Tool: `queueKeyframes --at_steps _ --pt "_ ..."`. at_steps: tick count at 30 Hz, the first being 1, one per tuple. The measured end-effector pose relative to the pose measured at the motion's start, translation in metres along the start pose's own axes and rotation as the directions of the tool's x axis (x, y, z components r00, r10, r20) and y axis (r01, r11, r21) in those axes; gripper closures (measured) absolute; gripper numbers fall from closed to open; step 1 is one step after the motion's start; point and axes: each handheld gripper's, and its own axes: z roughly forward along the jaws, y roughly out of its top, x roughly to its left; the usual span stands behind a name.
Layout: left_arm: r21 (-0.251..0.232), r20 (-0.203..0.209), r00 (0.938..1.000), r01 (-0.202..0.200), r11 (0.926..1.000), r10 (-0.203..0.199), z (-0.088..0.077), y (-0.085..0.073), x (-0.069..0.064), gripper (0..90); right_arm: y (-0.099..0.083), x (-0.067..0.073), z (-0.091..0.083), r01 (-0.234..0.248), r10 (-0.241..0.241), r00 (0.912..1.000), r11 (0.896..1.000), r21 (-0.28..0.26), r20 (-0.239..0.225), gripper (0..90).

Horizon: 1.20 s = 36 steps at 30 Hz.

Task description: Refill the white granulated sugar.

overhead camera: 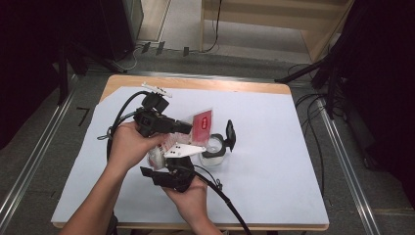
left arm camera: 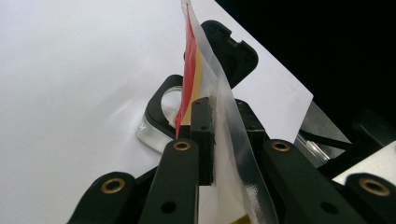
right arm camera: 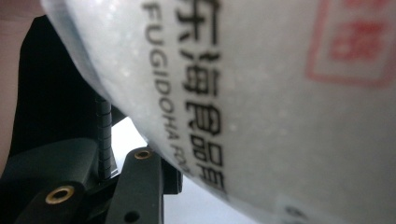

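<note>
A clear plastic bag (overhead camera: 200, 125) with a red label and white grains is held up over the table's middle. My left gripper (overhead camera: 187, 127) is shut on its flat top edge; in the left gripper view the two pads (left arm camera: 201, 135) pinch the film of the bag (left arm camera: 194, 70). My right gripper (overhead camera: 164, 161) comes from below and is shut on the bag's full lower part, whose printed side (right arm camera: 261, 102) looms close in the right gripper view beside one jaw. Just right of the bag stands a clear jar (overhead camera: 214, 148) with its black flip lid (overhead camera: 230, 134) raised.
A white sheet (overhead camera: 274, 147) covers the wooden table (overhead camera: 195, 84), bare around the hands. Black cables (overhead camera: 222, 198) trail from both grippers toward the near edge and to the left. Dark stands and metal floor rails surround the table.
</note>
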Motion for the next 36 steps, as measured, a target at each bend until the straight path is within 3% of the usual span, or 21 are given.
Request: queueKeyframes --at_steps 6,36 --pt "0.004 -0.012 0.9999 -0.005 1.0 0.005 -0.0007 0.0003 0.0013 81.8 0.0016 -0.0003 0.002 -0.002 0.002 1.0 1.0 0.006 -0.001 61.1" --pt "0.012 0.011 0.9998 -0.016 0.9998 0.016 0.0047 0.0 -0.0001 81.2 -0.0032 -0.002 0.0013 0.003 -0.003 0.9999 1.0 -0.004 0.017 61.8"
